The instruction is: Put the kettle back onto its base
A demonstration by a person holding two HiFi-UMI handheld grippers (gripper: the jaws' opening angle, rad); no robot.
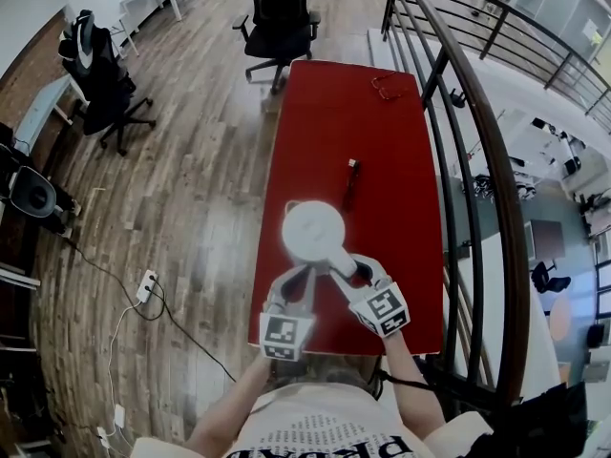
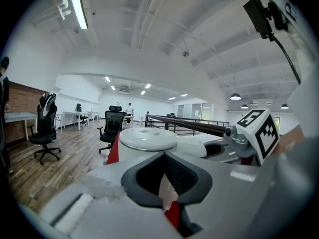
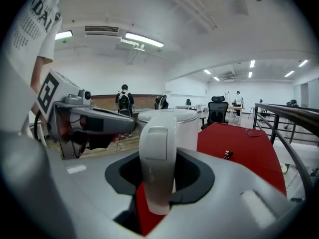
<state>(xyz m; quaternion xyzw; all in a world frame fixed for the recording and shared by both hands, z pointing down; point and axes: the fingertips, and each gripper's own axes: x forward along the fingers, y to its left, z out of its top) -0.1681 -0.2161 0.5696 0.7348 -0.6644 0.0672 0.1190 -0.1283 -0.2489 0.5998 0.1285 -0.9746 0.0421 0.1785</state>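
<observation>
**White kettle held by its handle, base unseen**

Nearest the person, the right gripper (image 1: 346, 267) has its jaws clamped on the upright handle (image 3: 158, 153). The handle juts from the kettle (image 1: 313, 230) toward the person's right, so the kettle lies straight ahead of that gripper, on the near half of the red table (image 1: 334, 113). The left gripper (image 1: 299, 277) sits just beside it, nosed at the kettle's wall, its jaws drawn almost together on nothing I can make out. Whether the kettle is lifted I cannot tell. No base shows. Beyond the kettle a dark cord (image 1: 349, 184) runs toward it, so the base is probably underneath or just behind.
</observation>
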